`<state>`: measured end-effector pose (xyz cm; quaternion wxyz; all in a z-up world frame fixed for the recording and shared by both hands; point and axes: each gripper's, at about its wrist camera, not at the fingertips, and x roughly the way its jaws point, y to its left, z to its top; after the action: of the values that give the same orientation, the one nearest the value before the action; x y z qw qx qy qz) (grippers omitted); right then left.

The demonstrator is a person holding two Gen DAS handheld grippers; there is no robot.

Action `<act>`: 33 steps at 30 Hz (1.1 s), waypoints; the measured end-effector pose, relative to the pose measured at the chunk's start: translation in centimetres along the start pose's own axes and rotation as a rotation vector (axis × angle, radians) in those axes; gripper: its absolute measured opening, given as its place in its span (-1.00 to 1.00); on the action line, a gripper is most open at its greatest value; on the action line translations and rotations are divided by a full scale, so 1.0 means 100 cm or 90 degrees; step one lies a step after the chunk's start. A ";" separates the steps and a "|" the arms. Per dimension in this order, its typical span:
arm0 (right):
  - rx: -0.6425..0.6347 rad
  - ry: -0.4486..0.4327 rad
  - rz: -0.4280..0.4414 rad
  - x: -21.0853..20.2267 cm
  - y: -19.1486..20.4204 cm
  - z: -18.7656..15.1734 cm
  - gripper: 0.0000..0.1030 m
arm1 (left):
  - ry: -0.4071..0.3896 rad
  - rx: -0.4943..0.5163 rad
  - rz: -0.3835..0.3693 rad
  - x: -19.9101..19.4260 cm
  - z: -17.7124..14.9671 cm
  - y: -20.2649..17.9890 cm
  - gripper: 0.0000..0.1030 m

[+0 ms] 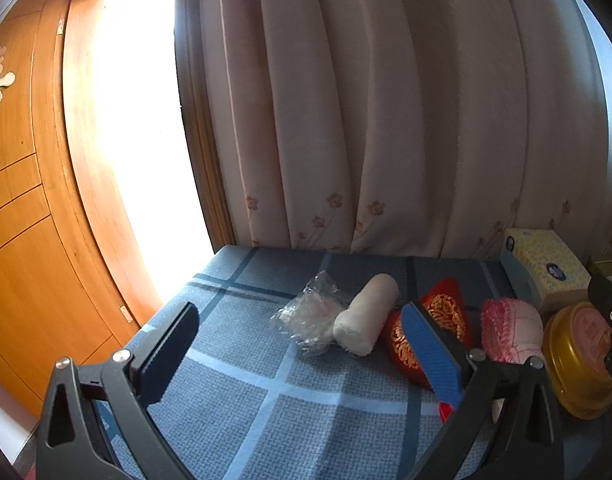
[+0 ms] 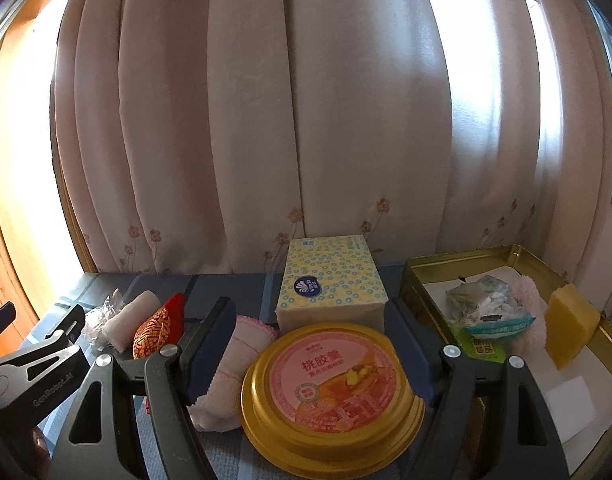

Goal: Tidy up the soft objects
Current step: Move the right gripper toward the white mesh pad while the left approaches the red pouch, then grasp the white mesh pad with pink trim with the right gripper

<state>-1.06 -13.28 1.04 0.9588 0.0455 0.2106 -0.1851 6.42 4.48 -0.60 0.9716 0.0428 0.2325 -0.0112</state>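
Curtained behind, the blue plaid cloth [image 1: 266, 380] carries a white roll [image 1: 366, 314], red pouch [image 2: 154, 332] and pink cloth [image 2: 242, 356]; both grippers (left gripper [image 1: 302, 356], right gripper [image 2: 310, 344]) gape empty. Risk: the right one straddles the hard gold tin [image 2: 330, 396], so closing could grab that instead.

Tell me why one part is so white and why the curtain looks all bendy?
In the left wrist view, daylight beside the curtain blows out to pure white, hiding everything there. In the right wrist view, the fisheye lens bulges the curtain folds outward, and light glows through it on the right; the round gold tin stays sharp.
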 end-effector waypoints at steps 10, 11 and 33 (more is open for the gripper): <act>-0.010 0.006 0.009 0.002 0.007 -0.002 0.52 | 0.010 -0.009 -0.003 0.001 -0.001 0.002 0.99; -0.011 0.007 0.010 0.002 0.008 -0.002 0.52 | 0.010 -0.009 -0.003 0.002 -0.001 0.002 0.99; -0.068 0.051 0.092 0.009 0.032 -0.006 0.51 | 0.062 -0.067 0.040 0.032 0.000 0.043 0.99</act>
<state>0.65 -10.51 0.16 0.9615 0.0169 0.2546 -0.1020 9.46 8.71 -1.69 0.9600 -0.0007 0.2779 0.0334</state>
